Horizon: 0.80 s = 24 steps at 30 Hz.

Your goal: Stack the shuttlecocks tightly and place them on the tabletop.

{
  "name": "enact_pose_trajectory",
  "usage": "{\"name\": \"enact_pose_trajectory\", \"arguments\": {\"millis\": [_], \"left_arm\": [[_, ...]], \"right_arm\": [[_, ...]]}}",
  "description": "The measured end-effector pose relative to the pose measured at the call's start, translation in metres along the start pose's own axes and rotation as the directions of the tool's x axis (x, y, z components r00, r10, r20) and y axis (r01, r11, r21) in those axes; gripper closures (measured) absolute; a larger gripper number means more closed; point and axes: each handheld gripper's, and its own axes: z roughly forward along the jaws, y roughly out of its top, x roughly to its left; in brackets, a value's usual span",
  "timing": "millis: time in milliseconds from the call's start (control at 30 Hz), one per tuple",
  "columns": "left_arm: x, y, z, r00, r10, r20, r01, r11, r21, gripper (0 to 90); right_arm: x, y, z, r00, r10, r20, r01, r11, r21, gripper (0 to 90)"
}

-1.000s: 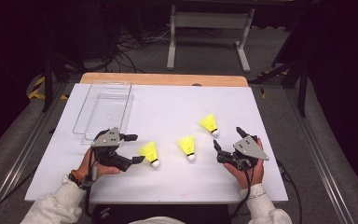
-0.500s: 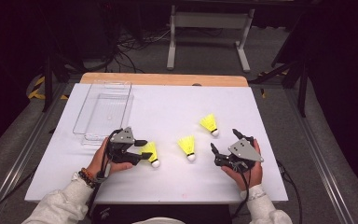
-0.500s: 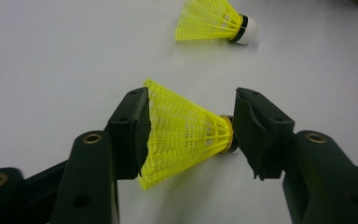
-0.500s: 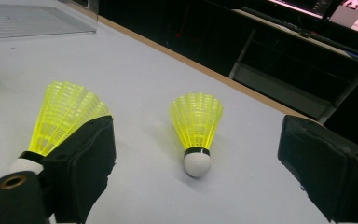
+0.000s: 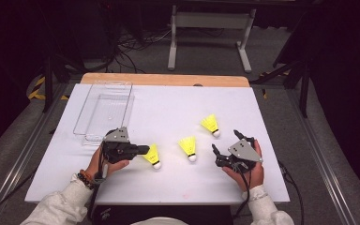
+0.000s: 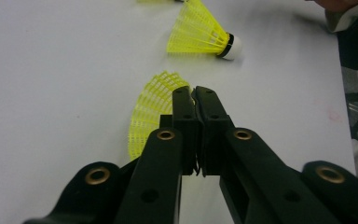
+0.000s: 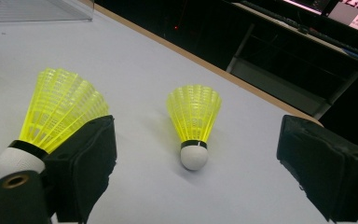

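Note:
Three yellow shuttlecocks lie on the white table (image 5: pixel 136 183). My left gripper (image 5: pixel 144 150) points right at the left shuttlecock (image 5: pixel 153 155). Its jaws have just been closing and now pinch the mesh skirt of that shuttlecock (image 6: pixel 151 109), as the left gripper (image 6: pixel 193 93) view shows. The middle shuttlecock (image 5: pixel 188 146) lies just beyond it (image 6: pixel 200 35). My right gripper (image 5: pixel 225 142) rests open near the front right. In its own view the right gripper (image 7: pixel 205 186) has nothing between its pads. The far shuttlecock (image 7: pixel 193 123) lies ahead of it, and the middle shuttlecock (image 7: pixel 58 114) sits partly behind the left jaw.
A clear plastic tray (image 5: pixel 104 112) stands at the back left of the table, and its corner (image 7: pixel 37 9) appears in the right gripper view. A wooden strip (image 5: pixel 168 79) runs along the far edge. Dark floor, cables and a metal stand lie beyond.
My left gripper moved right to the left shuttlecock and its jaws went from wide open to shut on the skirt. The right gripper stayed where it was.

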Motion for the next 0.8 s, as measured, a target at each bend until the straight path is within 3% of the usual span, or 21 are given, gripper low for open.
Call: {"name": "enact_pose_trajectory", "arguments": {"millis": [167, 233, 333, 467, 567, 633, 700, 800], "left_arm": [[0.002, 0.007, -0.010, 0.9996, 0.019, -0.020, -0.020, 0.9998, -0.010, 89.0], [0.005, 0.012, -0.014, 0.9985, 0.035, -0.043, -0.035, 0.9993, 0.011, 89.1], [0.012, 0.023, -0.020, 0.9944, 0.069, -0.080, -0.066, 0.9971, 0.037, 89.2], [0.018, 0.039, -0.023, 0.9819, 0.130, -0.138, -0.120, 0.9898, 0.076, 89.2], [0.027, 0.051, -0.020, 0.9777, 0.152, -0.144, -0.138, 0.9847, 0.107, 89.1], [0.035, 0.057, -0.018, 0.9793, 0.153, -0.132, -0.138, 0.9833, 0.118, 89.1], [0.041, 0.062, -0.018, 0.9757, 0.162, -0.148, -0.140, 0.9793, 0.146, 89.2], [0.049, 0.066, -0.019, 0.9755, 0.165, -0.146, -0.139, 0.9755, 0.171, 89.3]], "right_arm": [[0.000, 0.000, 0.001, 1.0000, -0.001, 0.002, 0.001, 1.000, 0.004, 12.5], [0.000, -0.001, 0.001, 1.0000, -0.002, 0.000, 0.002, 1.000, 0.011, 12.5], [0.001, -0.002, 0.003, 1.0000, -0.007, 0.000, 0.007, 1.000, 0.022, 12.5], [0.002, -0.003, 0.004, 0.9999, -0.011, 0.001, 0.011, 0.999, 0.034, 12.6], [0.002, -0.004, 0.005, 0.9999, -0.013, 0.000, 0.013, 0.999, 0.045, 12.6], [0.002, -0.004, 0.006, 0.9999, -0.012, 0.002, 0.012, 0.999, 0.051, 12.6], [0.002, -0.005, 0.006, 0.9999, -0.011, 0.002, 0.011, 0.999, 0.053, 12.6], [0.001, -0.005, 0.006, 0.9999, -0.012, 0.002, 0.012, 0.998, 0.055, 12.6]]}}
